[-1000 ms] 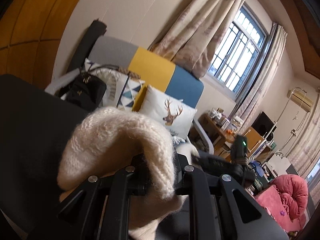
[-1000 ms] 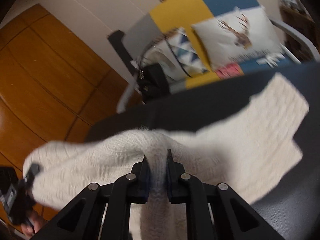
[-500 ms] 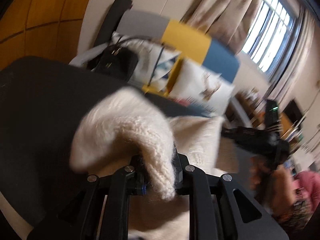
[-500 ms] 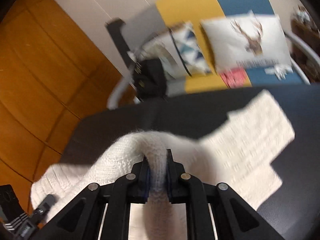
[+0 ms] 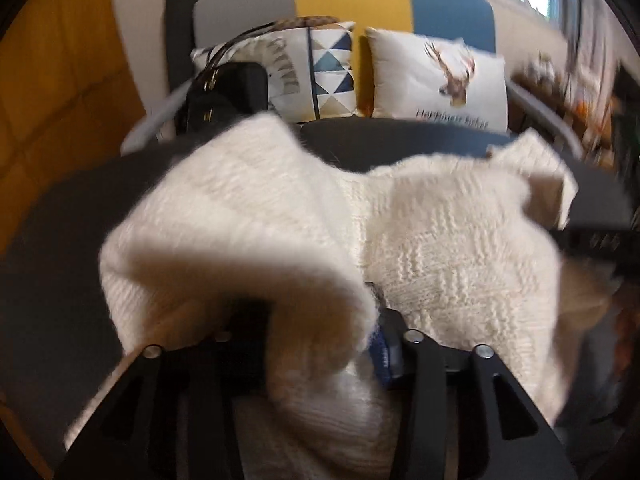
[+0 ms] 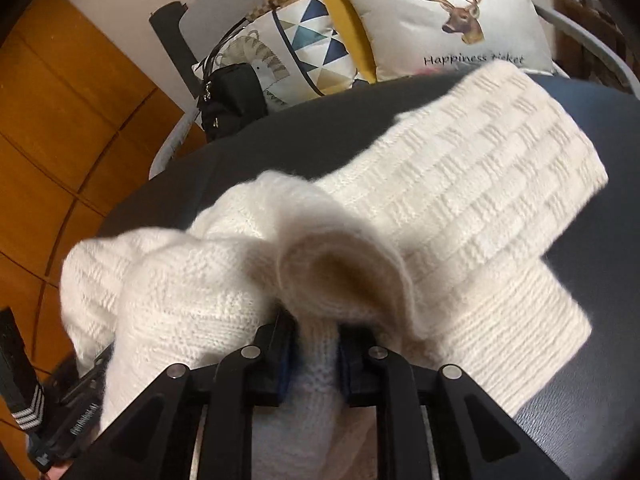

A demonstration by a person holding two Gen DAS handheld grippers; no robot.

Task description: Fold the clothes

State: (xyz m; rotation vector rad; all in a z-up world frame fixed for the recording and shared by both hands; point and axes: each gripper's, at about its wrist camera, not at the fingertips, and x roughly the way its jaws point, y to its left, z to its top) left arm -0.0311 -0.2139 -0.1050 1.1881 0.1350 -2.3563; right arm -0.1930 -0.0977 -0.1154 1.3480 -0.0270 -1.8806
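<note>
Sweater (image 6: 460, 168), cream knit, lies partly doubled over on a dark table (image 6: 592, 360) across mid-frame. Left gripper (image 5: 320, 344) and right gripper (image 6: 316, 344), at bottom center, each pinch a raised fold. Judging by this, folding is midway, the bundle not yet flat.

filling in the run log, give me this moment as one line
task: fold clothes | left gripper: shut on white knit sweater | right gripper: shut on it | sweater partly lifted off dark table

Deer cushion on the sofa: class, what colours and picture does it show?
White deer cushion with a brown antlered deer head and dark lettering beneath; clearest in the right wrist view.
</note>
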